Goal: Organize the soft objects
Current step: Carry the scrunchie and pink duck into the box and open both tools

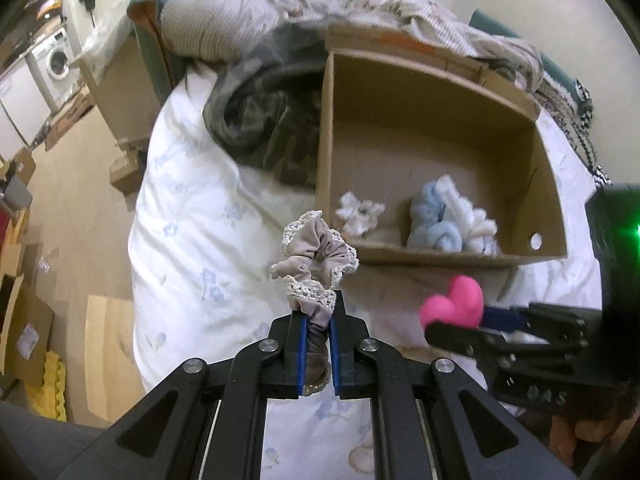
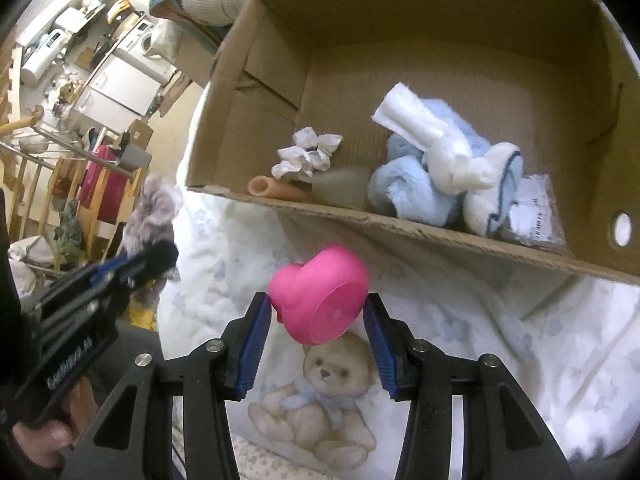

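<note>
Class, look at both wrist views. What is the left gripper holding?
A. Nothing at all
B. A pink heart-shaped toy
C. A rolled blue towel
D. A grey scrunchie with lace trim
D: in the left wrist view the left gripper is shut on the grey lace-trimmed scrunchie, while the pink heart toy sits in the right gripper.
</note>
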`<state>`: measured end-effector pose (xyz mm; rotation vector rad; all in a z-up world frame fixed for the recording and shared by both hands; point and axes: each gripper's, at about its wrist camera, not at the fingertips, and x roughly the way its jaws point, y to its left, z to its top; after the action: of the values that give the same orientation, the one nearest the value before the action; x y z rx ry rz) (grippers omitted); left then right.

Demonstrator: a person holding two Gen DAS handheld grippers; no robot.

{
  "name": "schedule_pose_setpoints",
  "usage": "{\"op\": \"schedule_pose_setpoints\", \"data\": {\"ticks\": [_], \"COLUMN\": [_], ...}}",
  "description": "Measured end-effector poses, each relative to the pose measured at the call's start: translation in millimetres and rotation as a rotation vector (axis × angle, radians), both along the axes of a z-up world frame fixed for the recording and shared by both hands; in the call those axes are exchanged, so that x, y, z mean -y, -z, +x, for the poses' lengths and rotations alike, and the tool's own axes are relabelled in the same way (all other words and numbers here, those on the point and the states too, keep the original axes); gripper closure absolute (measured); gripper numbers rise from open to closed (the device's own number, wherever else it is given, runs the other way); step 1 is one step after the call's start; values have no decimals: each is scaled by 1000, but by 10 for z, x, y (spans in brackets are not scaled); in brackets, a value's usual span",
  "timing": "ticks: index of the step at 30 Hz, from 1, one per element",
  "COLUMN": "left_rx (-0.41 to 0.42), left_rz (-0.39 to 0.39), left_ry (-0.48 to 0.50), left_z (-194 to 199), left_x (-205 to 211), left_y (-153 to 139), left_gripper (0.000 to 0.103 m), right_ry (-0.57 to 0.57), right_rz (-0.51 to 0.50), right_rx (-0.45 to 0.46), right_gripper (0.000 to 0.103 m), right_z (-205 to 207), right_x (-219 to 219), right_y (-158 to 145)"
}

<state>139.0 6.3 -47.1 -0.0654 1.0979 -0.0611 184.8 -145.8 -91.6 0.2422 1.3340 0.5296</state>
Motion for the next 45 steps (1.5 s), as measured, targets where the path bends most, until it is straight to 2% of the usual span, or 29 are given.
{"op": "schedule_pose_setpoints", "data": {"ticks": [7, 14, 22, 29, 32, 37, 42, 45], "left_rx": [92, 159, 182, 229, 245, 172, 180, 142], "left_rz": [-13, -11, 3, -2, -23, -55, -49, -63], "left_ry": [13, 28, 23, 41, 62, 23, 37, 23], "left_z": [31, 100, 241, 472, 552, 633, 687, 735], "left_x": [159, 205, 116, 151, 187, 179, 205, 189], "left_y": [-274, -490, -632, -745, -662, -290, -224, -129], "left_gripper": [94, 94, 94, 94, 94, 94, 94, 94], "right_ry": [40, 120, 193, 279, 307, 343, 328, 327], "right_rz": [42, 69, 108, 138, 131, 105, 76, 64], "right_rx": [78, 175, 247, 280, 270, 202, 163, 138], "right_gripper": [52, 52, 52, 52, 52, 52, 52, 52], "right_z": [-189, -186, 46, 184, 224, 289, 350, 375], "right_x": [265, 659, 958, 1128, 1145, 1135, 1064, 1046], "right_y": [-387, -785, -938, -911, -805, -547, -423, -343]}}
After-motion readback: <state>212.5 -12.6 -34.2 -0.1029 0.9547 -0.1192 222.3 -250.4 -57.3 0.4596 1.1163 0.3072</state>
